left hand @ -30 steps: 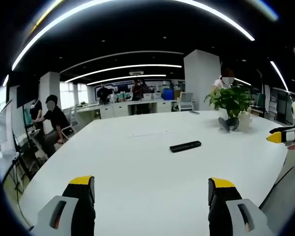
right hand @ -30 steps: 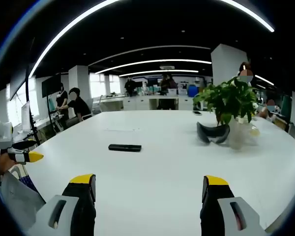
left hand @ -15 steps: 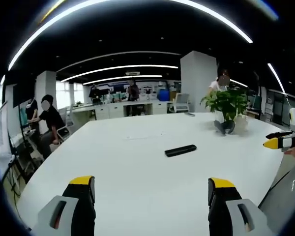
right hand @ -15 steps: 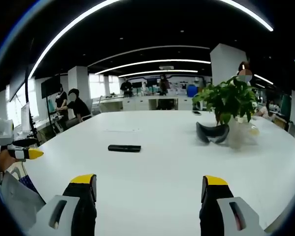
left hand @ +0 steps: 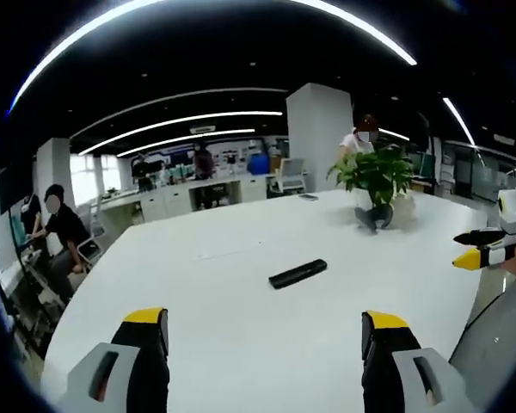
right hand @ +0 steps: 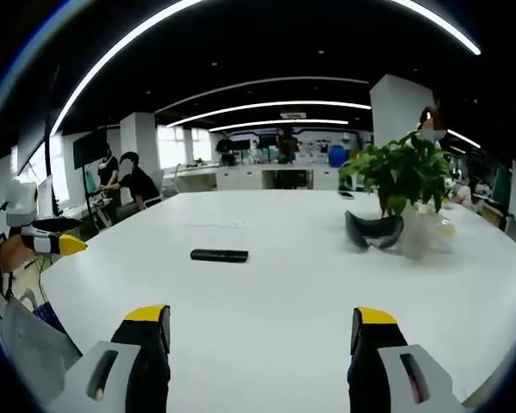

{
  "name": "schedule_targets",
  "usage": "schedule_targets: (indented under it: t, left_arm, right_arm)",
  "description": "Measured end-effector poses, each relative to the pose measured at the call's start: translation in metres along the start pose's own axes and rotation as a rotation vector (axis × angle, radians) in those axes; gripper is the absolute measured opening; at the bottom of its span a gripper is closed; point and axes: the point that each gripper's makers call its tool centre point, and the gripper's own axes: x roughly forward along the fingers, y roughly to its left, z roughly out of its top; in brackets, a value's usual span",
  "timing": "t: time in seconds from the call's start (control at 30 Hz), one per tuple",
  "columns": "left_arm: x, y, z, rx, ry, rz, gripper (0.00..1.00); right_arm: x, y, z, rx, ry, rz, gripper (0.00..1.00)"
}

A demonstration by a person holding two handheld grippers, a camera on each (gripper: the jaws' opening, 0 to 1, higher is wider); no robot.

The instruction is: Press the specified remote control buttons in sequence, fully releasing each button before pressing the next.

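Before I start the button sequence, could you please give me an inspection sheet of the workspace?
Surface: large white table, mostly bare.
Job's things: black remote control lying flat near the table's middle, untouched.
Clutter: potted green plant on the far side; dark curved object at its base, kind unclear.
Grippers: left gripper and right gripper both open, held over the near edge, well short of the remote.
Cables: a thin dark cable under the right gripper at the left view's edge.
Surroundings: open office with ceiling light strips, a white pillar, desks, several people seated or standing behind.
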Motion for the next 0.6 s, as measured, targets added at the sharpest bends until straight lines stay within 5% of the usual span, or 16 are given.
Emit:
schedule_targets:
  t: [0.6]
  left_arm:
    - [0.08, -0.007, 0.053, 0.211, 0.056, -0.162, 0.9]
  right_arm:
    - [0.003, 0.002, -0.006, -0.012, 0.033, 0.005, 0.85]
